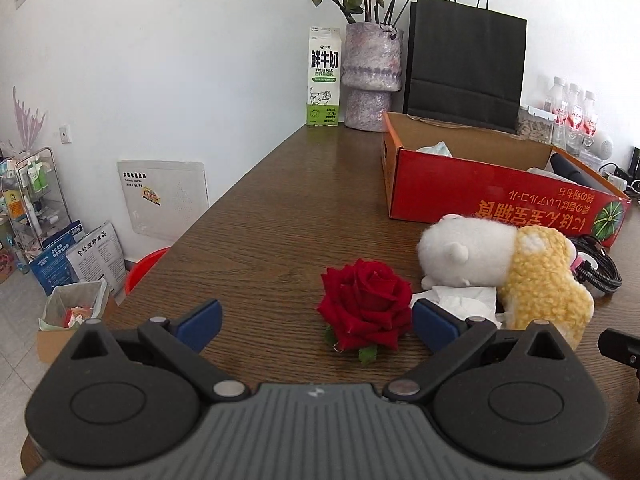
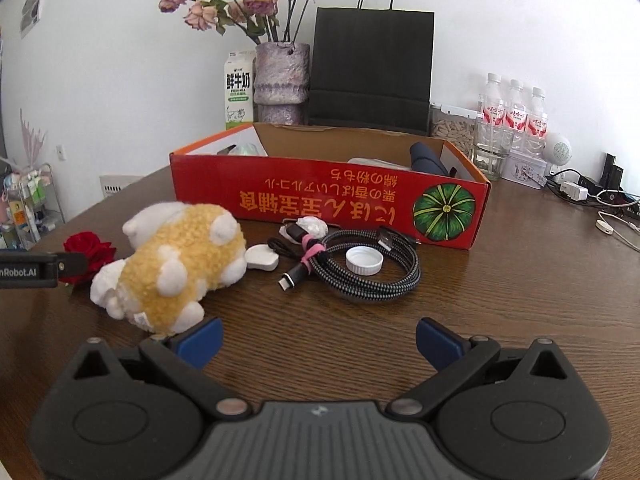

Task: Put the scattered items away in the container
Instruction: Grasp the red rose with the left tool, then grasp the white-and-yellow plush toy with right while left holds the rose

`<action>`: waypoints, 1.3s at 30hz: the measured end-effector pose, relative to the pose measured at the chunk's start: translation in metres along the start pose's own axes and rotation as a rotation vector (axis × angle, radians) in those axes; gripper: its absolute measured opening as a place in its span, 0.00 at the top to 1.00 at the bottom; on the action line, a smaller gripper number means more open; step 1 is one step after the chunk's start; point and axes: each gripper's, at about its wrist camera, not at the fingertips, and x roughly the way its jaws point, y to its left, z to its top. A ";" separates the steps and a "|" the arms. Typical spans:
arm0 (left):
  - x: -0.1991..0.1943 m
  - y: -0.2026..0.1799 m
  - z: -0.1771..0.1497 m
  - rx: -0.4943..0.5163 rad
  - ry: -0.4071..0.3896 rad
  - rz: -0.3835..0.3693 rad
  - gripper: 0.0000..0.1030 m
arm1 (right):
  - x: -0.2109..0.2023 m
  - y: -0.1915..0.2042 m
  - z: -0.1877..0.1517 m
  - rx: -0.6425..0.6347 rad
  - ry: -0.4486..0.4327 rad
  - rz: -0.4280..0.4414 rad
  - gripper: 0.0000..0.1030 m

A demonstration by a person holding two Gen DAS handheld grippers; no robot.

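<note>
A red cardboard box (image 1: pixel 492 196) (image 2: pixel 328 200) stands open on the brown table, with a few items inside. A red rose (image 1: pixel 366 304) (image 2: pixel 90 254) lies just ahead of my left gripper (image 1: pixel 316 322), which is open and empty. Right of the rose lie a yellow-and-white plush toy (image 1: pixel 520 276) (image 2: pixel 176 268) and a crumpled tissue (image 1: pixel 460 300). A coiled braided cable (image 2: pixel 360 268), a white bottle cap (image 2: pixel 364 261) and a small white case (image 2: pixel 262 258) lie in front of the box. My right gripper (image 2: pixel 318 340) is open and empty, hovering over bare table short of the cable.
At the back stand a milk carton (image 1: pixel 323 80), a vase of dried roses (image 1: pixel 372 76), a black paper bag (image 1: pixel 466 64) and water bottles (image 2: pixel 514 116). Chargers and cords (image 2: pixel 592 196) lie at the far right. The table's left edge (image 1: pixel 224 204) drops to a floor with bins.
</note>
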 end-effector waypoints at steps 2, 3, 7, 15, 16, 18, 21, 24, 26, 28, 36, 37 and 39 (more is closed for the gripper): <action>0.003 0.000 0.002 0.009 0.002 0.002 0.00 | 0.001 0.001 0.000 -0.005 0.004 -0.004 0.00; 0.004 -0.001 0.003 0.021 -0.001 0.008 0.00 | 0.001 0.001 0.000 -0.006 0.007 -0.006 0.00; 0.009 -0.005 0.008 0.043 -0.014 0.001 0.01 | 0.003 0.001 0.000 -0.007 0.020 -0.008 0.00; 0.017 -0.001 0.006 0.011 0.025 -0.125 0.61 | 0.007 0.002 0.000 -0.007 0.042 -0.011 0.00; 0.017 0.000 0.006 0.005 0.023 -0.130 0.61 | 0.007 0.002 0.000 -0.007 0.044 -0.011 0.00; 0.016 0.004 0.004 -0.017 0.018 -0.144 0.62 | 0.007 0.002 0.000 -0.008 0.045 -0.013 0.00; 0.014 0.008 0.003 -0.044 0.004 -0.147 0.62 | 0.008 0.003 0.000 -0.010 0.045 -0.016 0.00; 0.011 0.012 0.003 -0.062 -0.013 -0.145 0.63 | 0.006 0.002 0.000 -0.008 0.035 -0.022 0.00; 0.010 0.015 0.003 -0.076 -0.026 -0.144 0.63 | 0.004 0.001 0.001 0.005 0.018 -0.026 0.00; 0.008 0.017 0.002 -0.089 -0.040 -0.144 0.63 | 0.001 0.001 0.003 0.040 0.011 -0.002 0.00; 0.007 0.023 0.001 -0.110 -0.056 -0.165 0.63 | -0.007 0.030 0.033 0.014 -0.069 0.108 0.00; 0.007 0.023 0.001 -0.112 -0.057 -0.166 0.63 | -0.004 0.036 0.038 0.002 -0.064 0.117 0.00; 0.007 0.024 0.001 -0.119 -0.059 -0.168 0.63 | 0.004 0.047 0.044 -0.015 -0.047 0.124 0.00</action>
